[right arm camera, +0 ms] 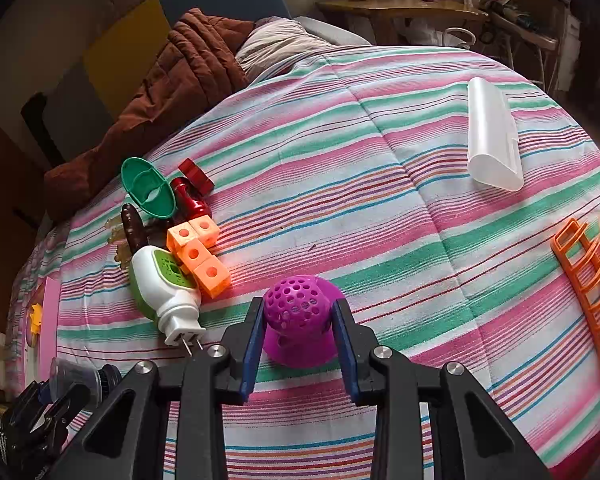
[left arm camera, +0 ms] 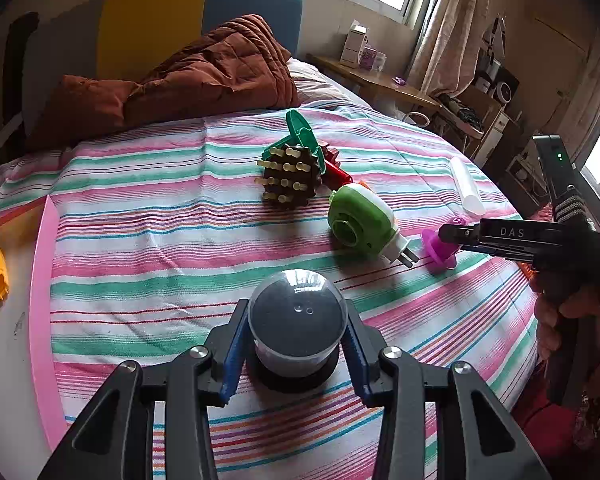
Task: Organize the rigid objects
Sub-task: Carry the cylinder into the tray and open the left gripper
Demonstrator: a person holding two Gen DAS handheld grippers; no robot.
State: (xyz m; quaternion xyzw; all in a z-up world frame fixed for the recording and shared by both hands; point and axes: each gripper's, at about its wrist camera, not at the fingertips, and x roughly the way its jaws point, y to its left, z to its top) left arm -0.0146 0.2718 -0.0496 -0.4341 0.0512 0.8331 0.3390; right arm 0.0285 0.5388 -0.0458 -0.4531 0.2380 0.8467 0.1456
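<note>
**Sorting partly done: small pile formed, several items still scattered**

Two items are being handled at once. A grey domed jar (left arm camera: 297,322) is bracketed by the left gripper (left arm camera: 297,344); the blue pads appear pressed on its sides, so it is read as held, base on or just above the striped sheet (left arm camera: 140,216). A purple perforated dome (right arm camera: 300,316) sits between the fingers of the right gripper (right arm camera: 298,340); the gap is narrow and both pads (right arm camera: 254,340) look to be in contact, so a grip is judged likely. Whether it is lifted off the sheet cannot be told.

Done so far, as judged from the layout: a cluster is gathered mid-bed, consisting of a green plug-in (right arm camera: 164,284), orange cubes (right arm camera: 198,252), a green scoop (right arm camera: 148,194), a red piece (right arm camera: 192,196) and a brown peg brush (left arm camera: 288,178), all touching or just beside one another.

Left to do:
- the jar and the dome are near the cluster but not yet in it
- a clear white case (right arm camera: 492,140) lies well apart, toward the far right of the bed
- an orange rack (right arm camera: 588,292) lies at the right edge, also well apart

No bin or tray is visible, so the pile is taken as the target. Roughly half is judged complete.
</note>
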